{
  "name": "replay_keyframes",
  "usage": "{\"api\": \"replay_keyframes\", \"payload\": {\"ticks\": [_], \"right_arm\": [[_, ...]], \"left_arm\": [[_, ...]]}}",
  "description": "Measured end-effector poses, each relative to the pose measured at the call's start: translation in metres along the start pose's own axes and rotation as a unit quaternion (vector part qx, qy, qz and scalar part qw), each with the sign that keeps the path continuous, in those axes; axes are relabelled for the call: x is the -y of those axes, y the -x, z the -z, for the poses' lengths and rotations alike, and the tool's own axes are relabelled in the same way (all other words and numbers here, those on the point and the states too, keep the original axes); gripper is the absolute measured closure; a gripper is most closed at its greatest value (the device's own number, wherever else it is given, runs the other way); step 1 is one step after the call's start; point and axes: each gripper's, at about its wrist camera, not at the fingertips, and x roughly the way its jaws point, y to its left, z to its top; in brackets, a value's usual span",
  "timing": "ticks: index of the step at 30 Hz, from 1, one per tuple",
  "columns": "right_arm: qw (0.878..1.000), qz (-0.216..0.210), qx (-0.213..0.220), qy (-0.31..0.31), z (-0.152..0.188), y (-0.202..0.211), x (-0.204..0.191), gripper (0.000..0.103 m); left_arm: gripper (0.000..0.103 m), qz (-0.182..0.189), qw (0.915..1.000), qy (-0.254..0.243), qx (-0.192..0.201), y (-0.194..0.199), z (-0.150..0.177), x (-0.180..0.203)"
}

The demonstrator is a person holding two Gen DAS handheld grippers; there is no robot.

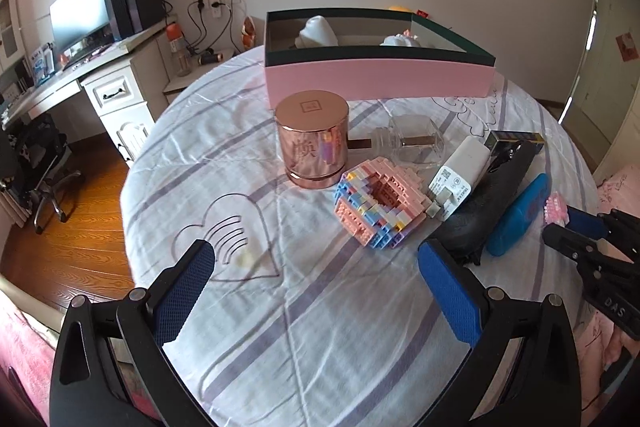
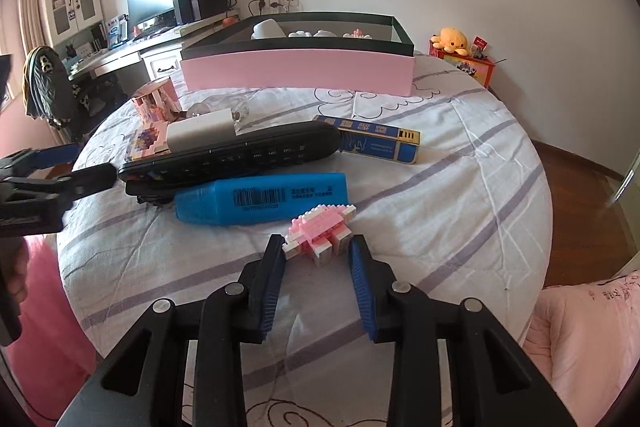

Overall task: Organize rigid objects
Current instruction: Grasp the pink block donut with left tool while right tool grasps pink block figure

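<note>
On a round table covered in a striped white cloth [image 2: 460,131], the right gripper [image 2: 318,251] brackets a small pink-and-white brick-built figure [image 2: 320,227], jaws narrowly apart, apparently not yet clamped. The left gripper [image 1: 316,259] hangs wide open, holding nothing. Next, it likely calls for squeezing and lifting toward the long pink open box [image 2: 298,73] behind.

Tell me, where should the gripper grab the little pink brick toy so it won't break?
Probably by the blocky middle of the small pink brick toy, not its thin side pieces. The right gripper already faces it from the near side, open, a finger on each side. Closing across that thicker middle looks safest, because the sticking-out bits might snap off.
</note>
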Motion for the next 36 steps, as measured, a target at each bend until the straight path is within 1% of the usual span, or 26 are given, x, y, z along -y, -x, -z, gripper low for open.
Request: {"api": "replay_keyframes", "payload": {"ticks": [3, 6, 9, 12, 16, 17, 18, 19, 20, 21, 23, 26, 30, 36], "right_arm": [[1.000, -0.004, 0.000, 0.002, -0.001, -0.002, 0.001, 0.069], [1.000, -0.009, 0.000, 0.002, -0.003, -0.003, 0.002, 0.069], [1.000, -0.009, 0.001, 0.003, -0.003, -0.004, 0.003, 0.069], [1.000, -0.007, 0.001, 0.006, -0.005, -0.006, 0.002, 0.069], [1.000, -0.010, 0.001, 0.004, -0.005, -0.007, 0.003, 0.069], [1.000, -0.010, 0.001, 0.004, -0.005, -0.007, 0.003, 0.069], [1.000, -0.010, 0.001, 0.004, -0.005, -0.007, 0.003, 0.069], [1.000, -0.010, 0.001, 0.004, -0.005, -0.007, 0.003, 0.069], [1.000, -0.009, 0.001, 0.004, -0.005, -0.007, 0.003, 0.069], [1.000, -0.009, 0.001, 0.003, -0.005, -0.006, 0.003, 0.069], [1.000, -0.009, 0.001, 0.003, -0.006, -0.006, 0.003, 0.069], [1.000, -0.009, 0.000, 0.002, -0.005, -0.005, 0.002, 0.069], [1.000, -0.008, 0.000, 0.003, -0.006, -0.004, 0.002, 0.069], [1.000, -0.006, 0.003, 0.004, -0.006, 0.002, 0.000, 0.070]], "left_arm": [[0.000, -0.005, 1.0000, 0.001, -0.004, -0.010, -0.005, 0.003], [0.000, 0.008, 0.9999, 0.002, -0.011, -0.019, -0.009, 0.005], [0.000, 0.001, 0.9997, -0.009, -0.023, -0.029, -0.011, 0.011], [0.000, 0.000, 0.9997, -0.006, -0.025, -0.035, -0.013, 0.013], [0.002, -0.001, 0.9998, -0.002, -0.019, -0.037, -0.015, 0.013], [0.009, 0.004, 0.9999, -0.005, -0.014, -0.037, -0.015, 0.013], [0.020, 0.010, 0.9999, -0.008, -0.011, -0.036, -0.015, 0.014], [0.024, 0.015, 0.9998, -0.009, -0.008, -0.035, -0.016, 0.015], [0.030, 0.019, 0.9997, -0.012, -0.006, -0.034, -0.015, 0.016], [0.038, 0.022, 0.9996, -0.017, -0.003, -0.033, -0.015, 0.017], [0.046, 0.031, 0.9993, -0.021, 0.000, -0.030, -0.015, 0.019], [0.046, 0.031, 0.9992, -0.023, 0.000, -0.028, -0.013, 0.019], [0.046, 0.035, 0.9993, -0.013, 0.002, -0.020, -0.008, 0.012], [0.046, 0.030, 0.9995, -0.010, 0.010, -0.004, -0.002, 0.004]]}}
